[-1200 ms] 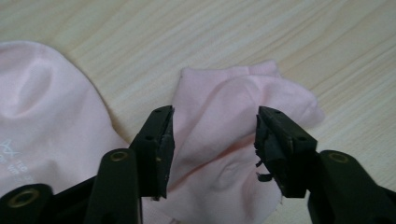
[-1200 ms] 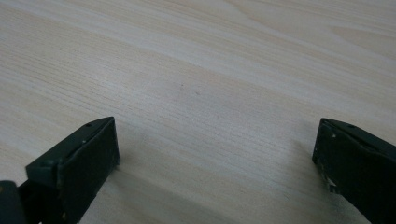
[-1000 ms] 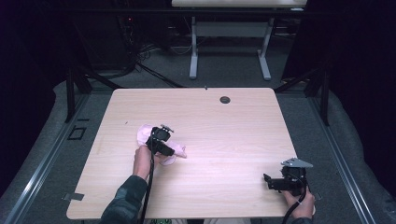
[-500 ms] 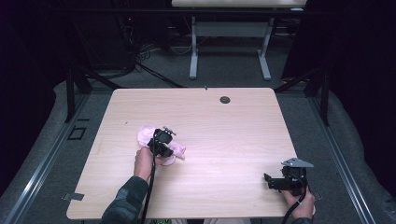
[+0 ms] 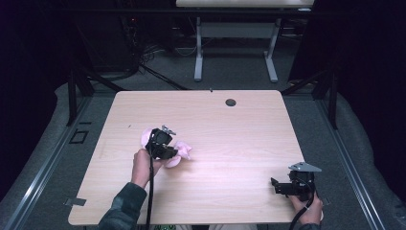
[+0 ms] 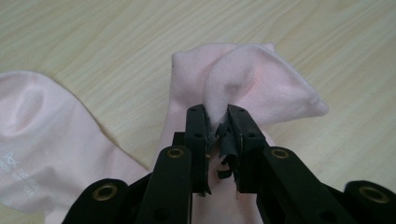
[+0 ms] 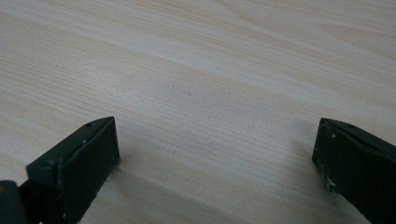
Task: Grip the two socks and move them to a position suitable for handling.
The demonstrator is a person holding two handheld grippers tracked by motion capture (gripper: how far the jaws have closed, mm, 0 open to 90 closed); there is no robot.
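Socks: two, pink, toward table's left edge.
Left gripper pinching one pink sock; second sock flat beside; right gripper spread wide near front right corner.

Desk: two socks left of centre. Sock one folded, its raised fold pinched between the jaws of the left gripper, which sits over it. Sock two flat on the desk, just beside the first, apart from the jaws. Right gripper near the desk's near right corner, well apart from the socks, jaws wide over bare desk. Grommet near the far edge.
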